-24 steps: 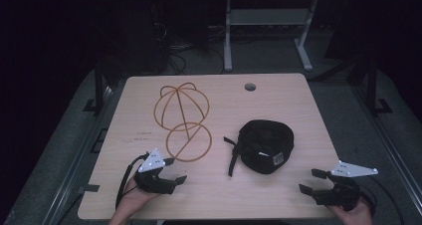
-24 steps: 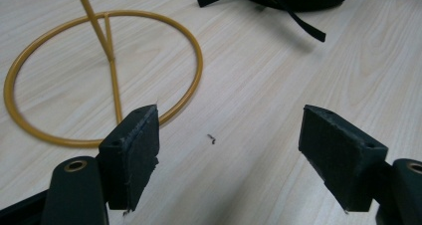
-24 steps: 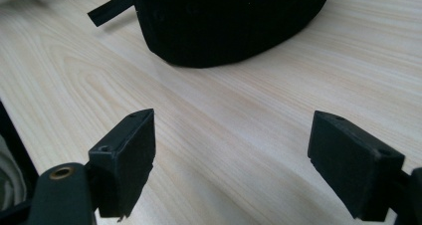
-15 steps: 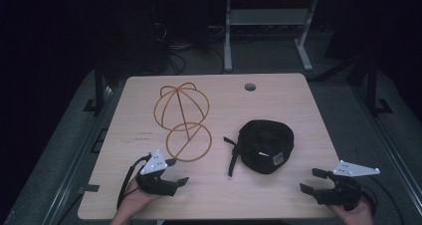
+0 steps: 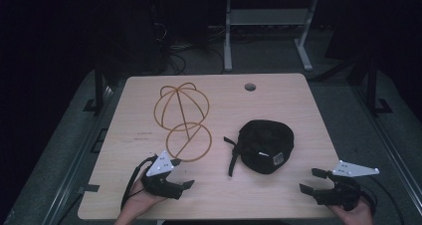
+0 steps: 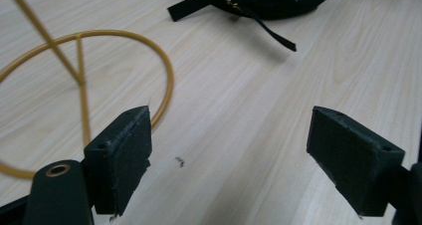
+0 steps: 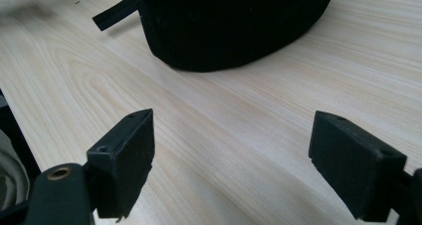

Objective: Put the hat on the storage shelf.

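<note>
A yellow wire cap frame (image 5: 181,116), a dome with a ring at its foot, lies on the left half of the wooden table (image 5: 224,100). A black cap (image 5: 264,145) with a loose strap (image 5: 232,158) rests to its right. My left gripper (image 5: 185,174) sits near the front edge, just below the ring, open and empty. In the left gripper view the ring (image 6: 99,32) curves past the left jaw, with the cap's strap (image 6: 219,3) beyond the left gripper (image 6: 229,155). My right gripper (image 5: 308,180) stands open at the front right. The right gripper (image 7: 231,160) faces the cap (image 7: 234,26) and stays apart from it.
A round cable hole (image 5: 250,87) sits near the table's far edge. Behind the table stand a grey metal frame (image 5: 268,21) and tangled cables (image 5: 169,46) on a dark floor. Bare wood lies between the two grippers along the front edge.
</note>
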A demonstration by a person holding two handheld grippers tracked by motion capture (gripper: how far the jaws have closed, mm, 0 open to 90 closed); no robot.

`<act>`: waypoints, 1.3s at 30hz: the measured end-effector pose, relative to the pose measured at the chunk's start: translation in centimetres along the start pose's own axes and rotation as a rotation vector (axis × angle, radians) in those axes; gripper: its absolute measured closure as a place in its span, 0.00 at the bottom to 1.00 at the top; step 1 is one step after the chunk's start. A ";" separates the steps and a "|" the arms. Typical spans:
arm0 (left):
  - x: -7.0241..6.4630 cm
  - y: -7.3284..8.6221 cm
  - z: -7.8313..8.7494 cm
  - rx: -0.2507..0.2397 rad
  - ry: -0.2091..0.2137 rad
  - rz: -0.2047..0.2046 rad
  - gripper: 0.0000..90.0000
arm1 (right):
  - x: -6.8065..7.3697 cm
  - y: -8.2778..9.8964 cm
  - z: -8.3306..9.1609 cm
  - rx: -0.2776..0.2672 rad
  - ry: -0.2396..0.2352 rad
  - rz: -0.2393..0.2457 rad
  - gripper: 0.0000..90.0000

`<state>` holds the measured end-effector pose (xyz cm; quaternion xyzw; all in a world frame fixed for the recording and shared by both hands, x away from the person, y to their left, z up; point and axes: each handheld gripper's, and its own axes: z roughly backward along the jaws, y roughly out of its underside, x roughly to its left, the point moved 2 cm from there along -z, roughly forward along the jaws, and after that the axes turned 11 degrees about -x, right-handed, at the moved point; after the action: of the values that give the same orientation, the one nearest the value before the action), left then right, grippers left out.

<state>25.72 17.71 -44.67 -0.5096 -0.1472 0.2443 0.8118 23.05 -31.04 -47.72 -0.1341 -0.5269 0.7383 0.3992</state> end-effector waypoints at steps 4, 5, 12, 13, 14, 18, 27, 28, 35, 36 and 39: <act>-0.8 -1.0 -0.7 0.000 0.029 -0.024 0.19 | 0.0 -0.1 0.1 -0.012 0.000 -0.007 0.19; -1.0 -1.1 -0.8 0.000 0.035 -0.023 0.19 | 0.0 -0.1 0.1 -0.013 0.000 -0.006 0.19; -1.9 -2.7 -2.1 0.016 0.078 -0.061 0.19 | -0.1 -0.1 0.2 -0.020 -0.005 -0.012 0.19; -2.0 -3.0 -2.4 0.017 0.090 -0.061 0.19 | -0.1 -0.1 0.2 -0.021 -0.005 -0.013 0.19; -2.1 -3.3 -2.7 0.023 0.099 -0.066 0.19 | -0.1 -0.1 0.2 -0.023 -0.005 -0.015 0.19; -3.0 -4.4 -3.9 0.018 0.131 -0.081 0.19 | 0.0 -0.1 0.3 -0.024 -0.008 -0.014 0.19; -4.2 -7.0 -6.5 0.002 0.195 -0.119 0.22 | 0.0 -0.2 0.3 -0.022 -0.015 -0.019 0.19; -4.4 -7.6 -7.1 0.002 0.213 -0.120 0.22 | 0.0 -0.2 0.2 -0.026 -0.017 -0.019 0.19; -4.7 -9.0 -8.7 0.010 0.241 -0.122 0.22 | 0.0 -0.1 0.2 -0.020 -0.020 -0.018 0.19; -4.7 -9.3 -8.9 0.009 0.248 -0.121 0.22 | -0.2 -0.1 0.3 -0.027 -0.021 -0.023 0.19; -4.9 -9.9 -9.8 0.027 0.259 -0.132 0.22 | -0.2 -0.1 0.4 -0.030 -0.020 -0.027 0.19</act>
<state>28.88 4.05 -40.04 -0.5152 -0.0710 0.1247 0.8450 23.04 -31.44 -47.51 -0.1257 -0.5433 0.7262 0.4019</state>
